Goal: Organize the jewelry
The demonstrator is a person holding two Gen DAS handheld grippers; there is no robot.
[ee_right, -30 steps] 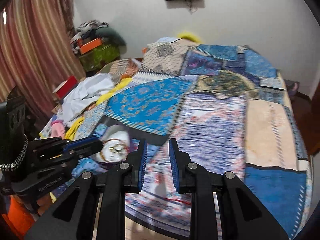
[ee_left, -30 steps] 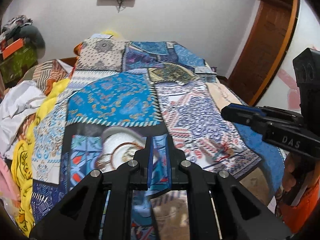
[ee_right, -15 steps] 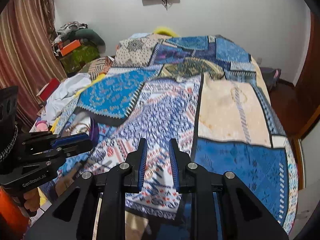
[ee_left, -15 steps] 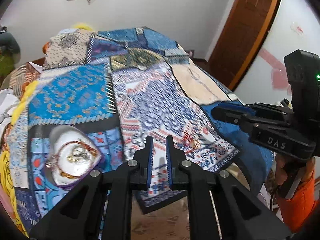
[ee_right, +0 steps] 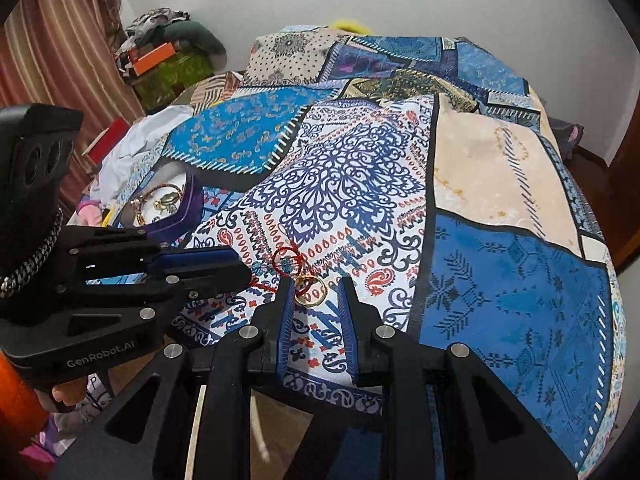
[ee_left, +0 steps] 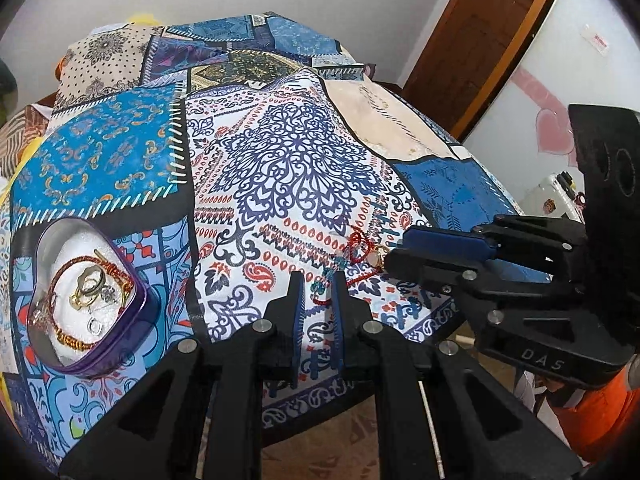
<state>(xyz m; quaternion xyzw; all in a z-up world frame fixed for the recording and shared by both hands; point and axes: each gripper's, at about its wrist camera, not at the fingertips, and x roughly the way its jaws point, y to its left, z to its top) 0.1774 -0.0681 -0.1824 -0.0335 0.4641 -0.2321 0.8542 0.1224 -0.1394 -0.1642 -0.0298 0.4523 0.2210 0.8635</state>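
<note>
Right wrist view: a pick-up step is judged to be in hand. A gold ring [ee_right: 311,290] and a red cord bracelet [ee_right: 286,261] lie on the patchwork bedspread [ee_right: 500,280], well right of the purple tin [ee_left: 90,294] that holds other jewelry. The right gripper [ee_right: 313,295] is pitched down, jaws narrowly apart around the ring, nothing clamped. The left gripper [ee_left: 318,295] is nearly closed, empty. Next, a closing on the ring is called for.

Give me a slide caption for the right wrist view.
Right gripper poised over a gold ring and red cord on the patterned bedspread.
</note>
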